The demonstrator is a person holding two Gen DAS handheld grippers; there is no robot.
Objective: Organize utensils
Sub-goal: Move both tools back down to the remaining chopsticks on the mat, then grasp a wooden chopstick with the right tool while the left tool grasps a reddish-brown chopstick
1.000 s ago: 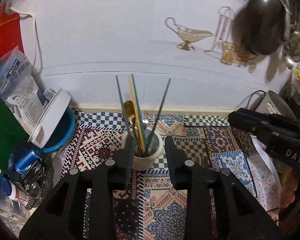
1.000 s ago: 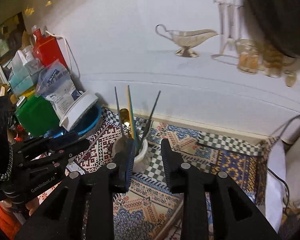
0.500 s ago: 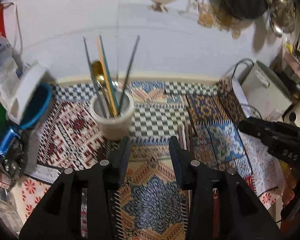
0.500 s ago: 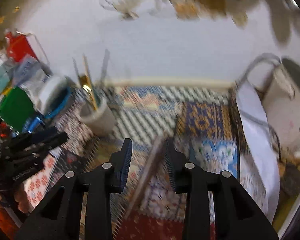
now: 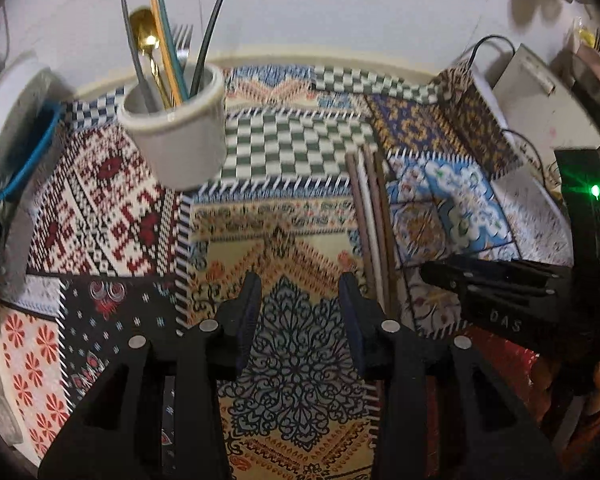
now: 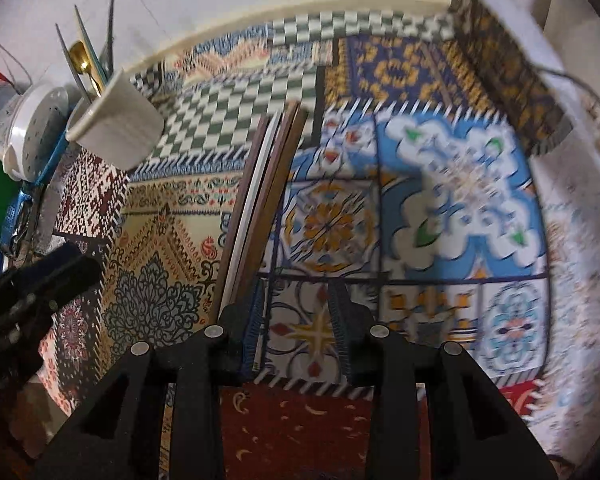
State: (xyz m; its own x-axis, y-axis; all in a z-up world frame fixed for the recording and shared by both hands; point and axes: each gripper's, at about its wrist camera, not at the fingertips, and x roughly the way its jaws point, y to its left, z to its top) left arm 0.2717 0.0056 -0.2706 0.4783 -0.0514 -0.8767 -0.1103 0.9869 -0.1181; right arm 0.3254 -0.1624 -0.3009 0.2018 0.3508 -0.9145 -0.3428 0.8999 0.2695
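Patchwork-patterned tablecloth (image 5: 300,240) below white wall (image 5: 340,8)

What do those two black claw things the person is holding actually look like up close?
Both are matte black plastic. The left gripper and right gripper each have two angular fingers with ridged inner pads, round silver bolt heads and triangular cut-outs. Seen from the left wrist camera, the right one shows white letters and a green light behind.
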